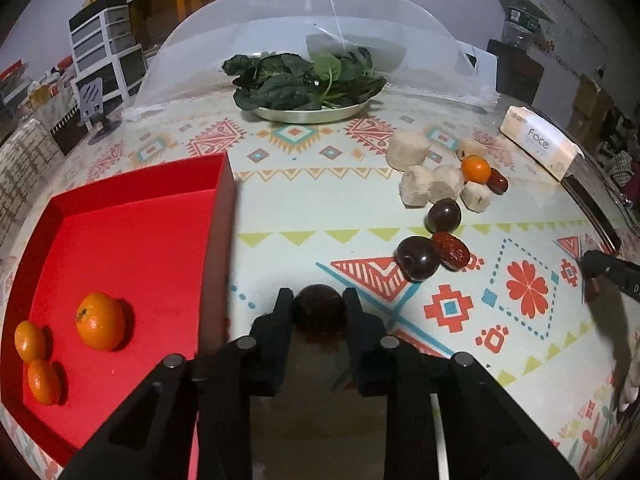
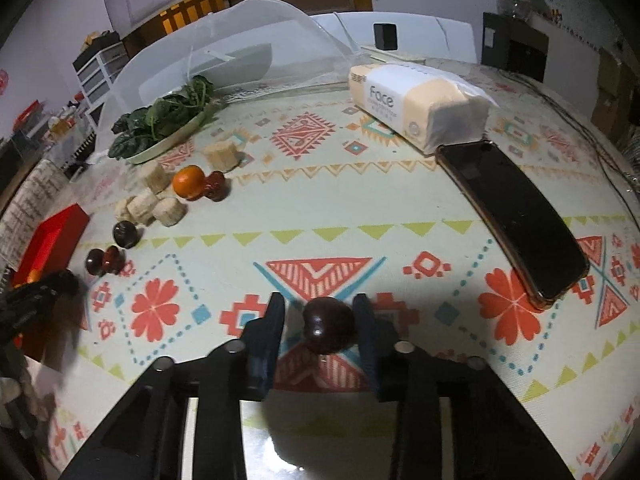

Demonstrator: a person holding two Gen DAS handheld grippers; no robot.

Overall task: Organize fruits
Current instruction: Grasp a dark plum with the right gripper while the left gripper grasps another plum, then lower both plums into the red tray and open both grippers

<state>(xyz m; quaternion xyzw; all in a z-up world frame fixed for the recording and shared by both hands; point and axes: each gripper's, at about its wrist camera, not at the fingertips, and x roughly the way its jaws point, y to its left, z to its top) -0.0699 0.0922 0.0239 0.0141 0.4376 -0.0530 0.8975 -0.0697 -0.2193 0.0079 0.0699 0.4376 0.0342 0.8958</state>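
My left gripper (image 1: 318, 300) is shut on a dark plum (image 1: 318, 314) on the patterned cloth, just right of the red tray (image 1: 132, 184). Three oranges lie in the tray: a large one (image 1: 100, 321) and two small ones (image 1: 29, 340). My right gripper (image 2: 319, 304) has another dark plum (image 2: 329, 326) between its fingers. The right finger touches it and a strip of cloth shows at the left finger. Farther back lie two more plums (image 1: 444, 215), red dates (image 1: 452, 250), an orange (image 1: 475, 169) and several beige chunks (image 1: 408, 149).
A metal plate (image 1: 308, 114) of leafy greens sits at the back under a white mesh food cover (image 1: 280, 20). A tissue pack (image 2: 416, 100) and a black phone (image 2: 516, 220) lie on the right side of the table.
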